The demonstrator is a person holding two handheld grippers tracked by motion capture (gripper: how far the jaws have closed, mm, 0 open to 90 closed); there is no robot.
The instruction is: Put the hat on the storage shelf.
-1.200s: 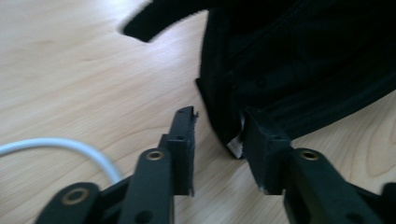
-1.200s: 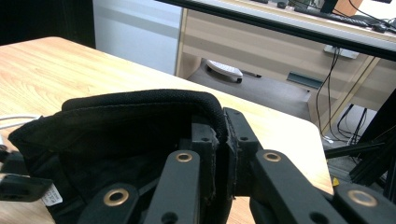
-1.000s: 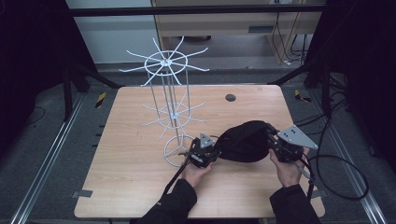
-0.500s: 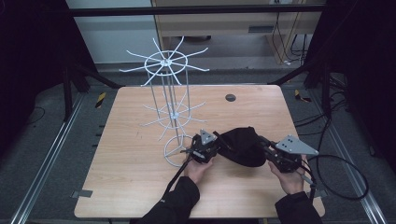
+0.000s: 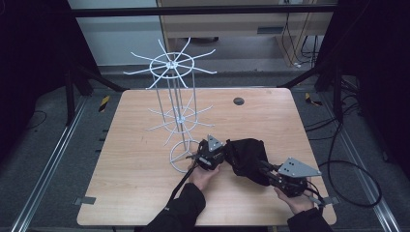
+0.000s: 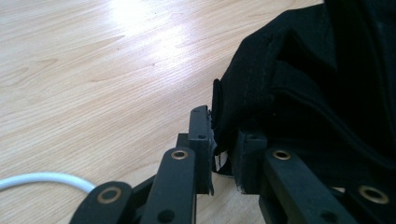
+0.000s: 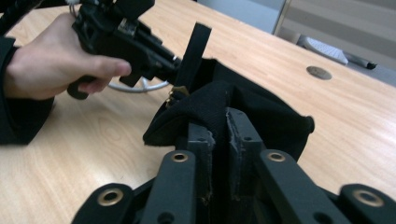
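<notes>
Both grippers have pulled back toward the person since a second ago, and the black bag (image 5: pixel 247 158) came with them, now lower on the bench (image 5: pixel 135 193) and stretched between the two. Left gripper (image 5: pixel 223 155) sits at the bag's left edge, just beside the white wire rack's (image 5: pixel 176 113) ring base; its jaws are pinched on a fold of the bag's edge (image 6: pixel 243 93) with a thin gap left between them. Right gripper (image 5: pixel 263 168) is at the bag's lower right, jaws pressed nearly together on black fabric (image 7: pixel 261 107). In the right gripper view the left hand (image 7: pixel 56 58) grips the other gripper's handle and a black strap (image 7: pixel 192 51) stands up from the bag. A small dark disc (image 5: pixel 238 101) lies well apart near the bench's far edge.
</notes>
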